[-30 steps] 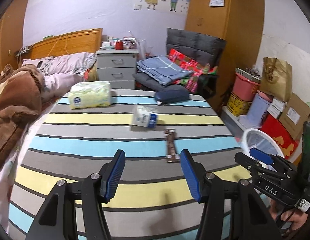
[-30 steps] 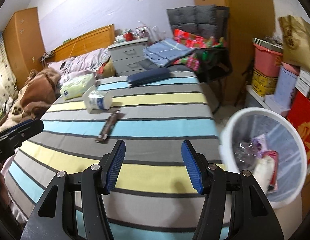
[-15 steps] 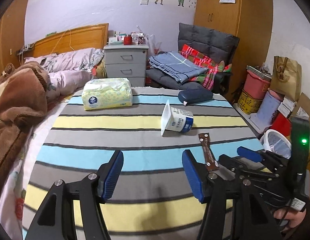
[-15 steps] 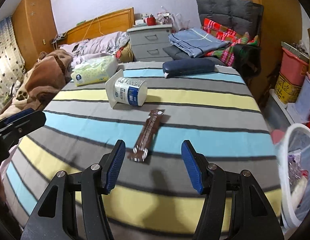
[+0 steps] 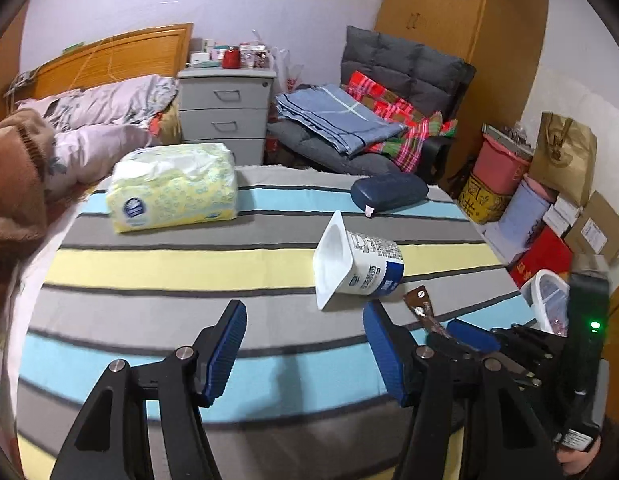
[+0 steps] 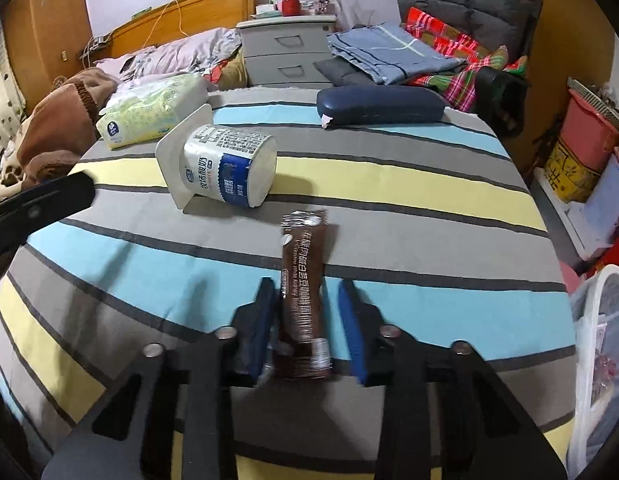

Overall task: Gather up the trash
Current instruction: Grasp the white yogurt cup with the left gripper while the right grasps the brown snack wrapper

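Left wrist view
Left gripper [image 5: 303, 350]: your jaws stand apart with nothing between them, above bare striped cloth.
Yogurt cup [image 5: 357, 262]: on its side just ahead of your right fingertip and slightly to its right, open mouth turned your way; white tub, blue band at the base. It looks empty and light, so I judge it will roll or skid if nudged.
Wrapper [image 5: 423, 312]: only its far end shows, past your right finger, running down into the right gripper [image 5: 465, 338].
Waste basket [image 5: 547, 300]: white mesh, far right, off the edge of the bedspread [image 5: 149, 268].

Right wrist view
Right gripper [image 6: 307, 332]: jaws closing, the brown wrapper [image 6: 303, 288] between them; left pad looks against its edge, right pad with a sliver of gap.
Wrapper look: long flat foil sachet, dark brown, white print, crimped ends, lying lengthwise along your fingers and reaching ahead of the tips.
Step in hand: close fully before you lift. Foil is slick and thin, so let it buckle between the pads instead of pinching the cloth beneath.
Basket [image 6: 597, 344]: to your right, trash already inside.
Cup [image 6: 225, 166]: ahead and left of your tips, apart from the wrapper.
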`<state>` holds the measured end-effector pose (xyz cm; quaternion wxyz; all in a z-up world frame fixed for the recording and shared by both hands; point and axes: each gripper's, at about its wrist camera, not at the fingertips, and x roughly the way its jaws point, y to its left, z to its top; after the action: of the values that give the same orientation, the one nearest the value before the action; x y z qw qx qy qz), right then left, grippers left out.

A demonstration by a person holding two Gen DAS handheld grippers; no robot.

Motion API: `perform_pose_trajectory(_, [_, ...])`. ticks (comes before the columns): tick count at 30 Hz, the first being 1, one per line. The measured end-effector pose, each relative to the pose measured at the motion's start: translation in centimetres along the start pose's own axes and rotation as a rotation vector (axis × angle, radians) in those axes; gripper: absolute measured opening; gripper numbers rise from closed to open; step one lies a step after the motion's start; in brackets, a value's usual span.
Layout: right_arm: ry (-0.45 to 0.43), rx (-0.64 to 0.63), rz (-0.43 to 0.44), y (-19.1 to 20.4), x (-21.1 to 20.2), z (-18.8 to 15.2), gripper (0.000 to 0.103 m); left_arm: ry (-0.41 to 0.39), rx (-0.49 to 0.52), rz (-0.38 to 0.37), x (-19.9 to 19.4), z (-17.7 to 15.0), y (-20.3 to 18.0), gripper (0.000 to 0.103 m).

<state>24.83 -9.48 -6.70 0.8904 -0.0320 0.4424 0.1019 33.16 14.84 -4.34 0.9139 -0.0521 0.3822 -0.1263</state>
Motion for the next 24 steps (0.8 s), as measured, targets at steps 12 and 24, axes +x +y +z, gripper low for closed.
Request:
perform_pose_trajectory(12, [0.001,0.03,-0.01,-2.5,-0.5,-0.2,0.021,0.05,0.05,-0.142,5.0,1.3,-3.4,0.061])
perform_pose_trajectory(24, [-0.012,0.121,-0.028,-6.5,-1.4,-1.0,0.021,0.082,0.077,-0.293,5.1,0.4,-8.7,0.061])
